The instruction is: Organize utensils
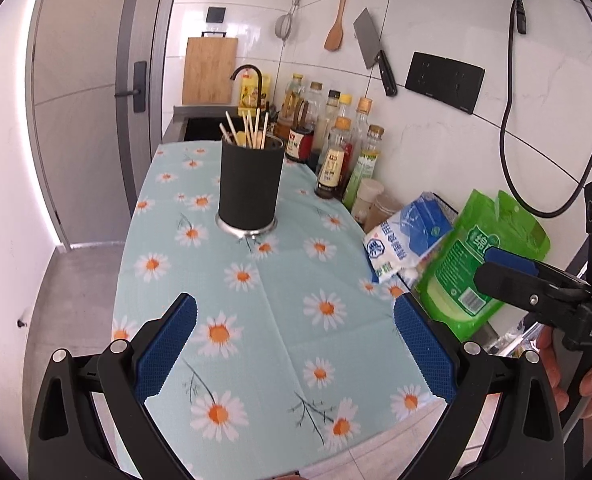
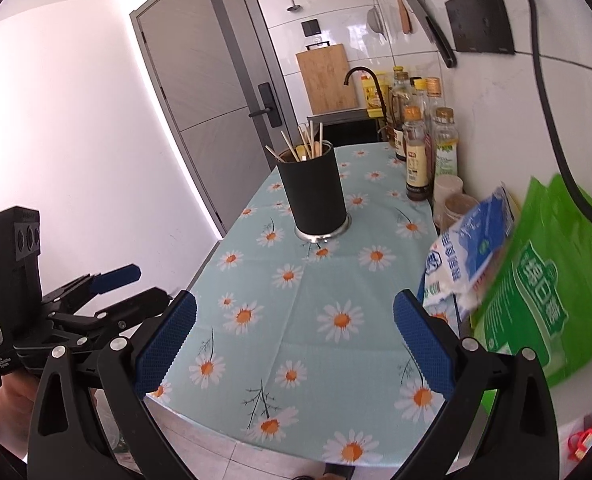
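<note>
Both left tongs (image 1: 295, 350) and right tongs (image 2: 295, 348) were spread wide, empty. Chopsticks (image 1: 245, 130) in the black holder (image 1: 250, 186) judged light, stiff, slippery; best pinched near their upper ends.

We see a pale blue daisy-print cloth (image 1: 280, 320) spread over the tabletop. Along the wall side stands a cluster of sauce and oil bottles (image 1: 336, 148), with two small lidded jars (image 1: 370, 200) just in front of them. Nearer to us a blue-and-white bag (image 1: 408, 240) leans against a green bag (image 1: 480, 264). On the white tiled wall we find a cleaver (image 1: 372, 46), a wooden spatula (image 1: 336, 28), a wire strainer (image 1: 286, 22), a black socket panel (image 1: 444, 80) and a looping black cable (image 1: 512, 120). Farther back a bamboo cutting board (image 1: 210, 70) stands behind a dark sink with a curved black faucet (image 1: 252, 76). A grey door (image 2: 216, 120) with a black handle is on the left.
</note>
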`<state>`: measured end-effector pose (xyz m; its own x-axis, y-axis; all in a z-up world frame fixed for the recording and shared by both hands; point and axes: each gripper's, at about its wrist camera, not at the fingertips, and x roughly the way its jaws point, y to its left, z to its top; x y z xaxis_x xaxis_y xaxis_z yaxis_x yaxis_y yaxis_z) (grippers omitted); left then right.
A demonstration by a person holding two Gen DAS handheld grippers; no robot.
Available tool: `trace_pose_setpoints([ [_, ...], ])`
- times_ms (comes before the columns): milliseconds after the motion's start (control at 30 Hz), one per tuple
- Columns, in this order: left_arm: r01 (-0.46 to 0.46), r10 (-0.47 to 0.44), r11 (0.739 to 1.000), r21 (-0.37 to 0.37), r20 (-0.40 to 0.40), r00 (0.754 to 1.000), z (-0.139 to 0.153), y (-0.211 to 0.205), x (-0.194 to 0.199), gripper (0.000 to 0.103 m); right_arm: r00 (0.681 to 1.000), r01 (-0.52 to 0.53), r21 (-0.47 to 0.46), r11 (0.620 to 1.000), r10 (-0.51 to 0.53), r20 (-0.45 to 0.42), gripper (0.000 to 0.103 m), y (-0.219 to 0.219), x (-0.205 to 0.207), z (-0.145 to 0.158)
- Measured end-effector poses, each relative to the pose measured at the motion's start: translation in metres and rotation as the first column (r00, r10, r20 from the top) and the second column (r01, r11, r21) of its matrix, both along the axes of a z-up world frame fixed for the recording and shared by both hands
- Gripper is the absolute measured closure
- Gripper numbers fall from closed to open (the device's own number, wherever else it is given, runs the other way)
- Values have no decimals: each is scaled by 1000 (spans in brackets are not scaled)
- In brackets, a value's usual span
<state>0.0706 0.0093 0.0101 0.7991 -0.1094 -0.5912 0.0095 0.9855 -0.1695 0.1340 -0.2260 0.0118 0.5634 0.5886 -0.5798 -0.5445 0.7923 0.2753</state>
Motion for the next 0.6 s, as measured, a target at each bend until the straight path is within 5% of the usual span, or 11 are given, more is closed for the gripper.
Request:
trace_pose_setpoints([
  [600,5,-4,1000,6,-43,999,-3,15,-34,7,1000,6,-22,1000,-7,-28,5,10,-31,-10],
])
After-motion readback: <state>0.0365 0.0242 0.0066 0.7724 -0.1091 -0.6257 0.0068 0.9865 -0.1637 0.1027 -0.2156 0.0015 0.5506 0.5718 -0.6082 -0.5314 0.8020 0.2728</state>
